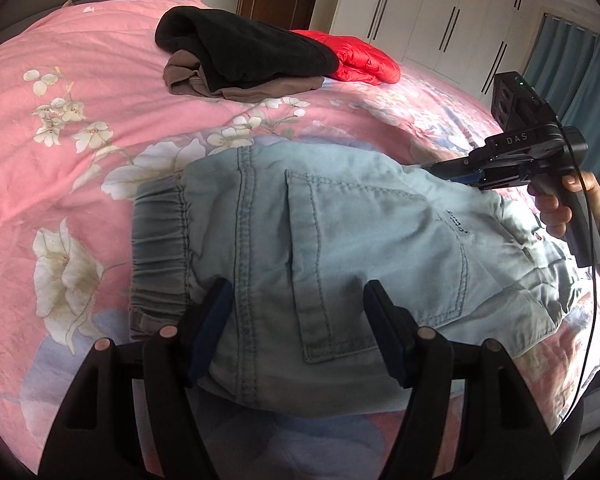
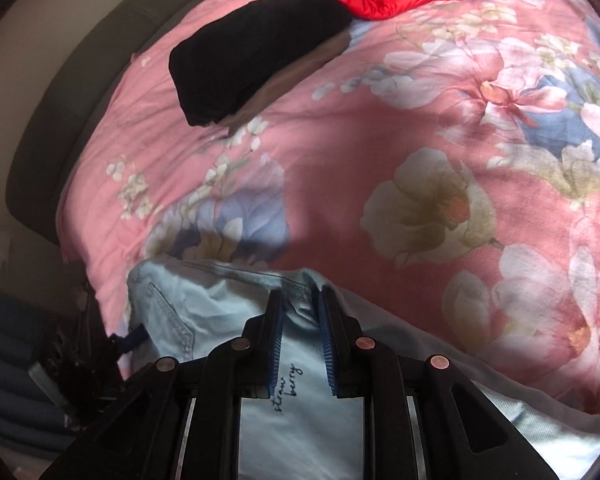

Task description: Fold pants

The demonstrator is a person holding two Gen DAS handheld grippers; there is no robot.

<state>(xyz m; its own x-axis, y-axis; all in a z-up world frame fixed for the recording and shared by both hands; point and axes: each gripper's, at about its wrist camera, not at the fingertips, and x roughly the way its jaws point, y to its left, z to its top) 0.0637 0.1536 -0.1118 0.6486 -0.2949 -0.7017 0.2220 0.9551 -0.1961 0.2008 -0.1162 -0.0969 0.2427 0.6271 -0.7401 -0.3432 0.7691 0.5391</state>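
On a pink floral bedspread point(image 1: 112, 80), light-blue denim pants point(image 1: 340, 240) lying folded, elastic waistband to the left, back pocket facing up. Small dark stitched writing beside the pocket in the left wrist view, too small to read there; in the right wrist view the same script on the pants point(image 2: 292, 420) readable as "straw berry". White letters "DAS" on the black body of the right gripper point(image 1: 432, 168) at the far right edge of the pants, held in a hand point(image 1: 560, 208). Right gripper point(image 2: 300, 320) with jaws nearly together, blue ribbed pads clamped on a raised fold of denim. Left gripper point(image 1: 296, 324) with jaws standing wide apart over the near edge of the pants, denim showing between the pads, pads not pressing on it. Farther back, a black garment point(image 1: 244, 48) on top of a brown one point(image 1: 236, 84), a red padded jacket point(image 1: 364, 60) just to their right.
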